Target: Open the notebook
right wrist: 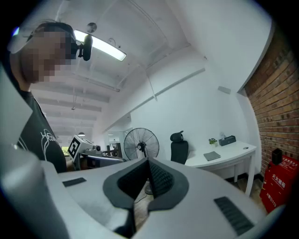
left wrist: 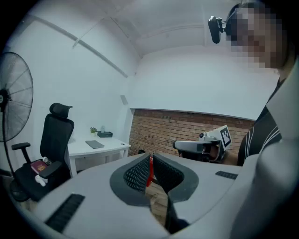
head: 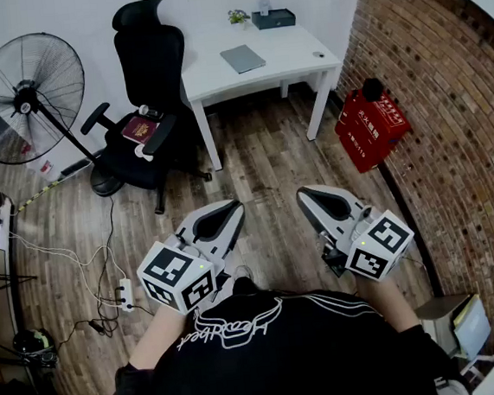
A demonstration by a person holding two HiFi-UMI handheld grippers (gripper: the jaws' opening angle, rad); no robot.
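The grey notebook (head: 242, 58) lies closed on the white desk (head: 286, 63) across the room; it also shows in the left gripper view as the notebook (left wrist: 95, 144) and in the right gripper view as the notebook (right wrist: 212, 156). Both grippers are held in front of the person's body, far from the desk. My left gripper (head: 231, 208) is shut with nothing between its pads, seen close up as the left gripper (left wrist: 150, 161). My right gripper (head: 304, 195) is also shut and empty, its own view showing the right gripper (right wrist: 148, 163) with pads touching.
A black office chair (head: 145, 89) with a red booklet (head: 139, 128) on its seat stands left of the desk. A floor fan (head: 24, 96) is at the far left. A red box (head: 369, 127) leans by the brick wall. Cables and a power strip (head: 124, 293) lie on the wood floor.
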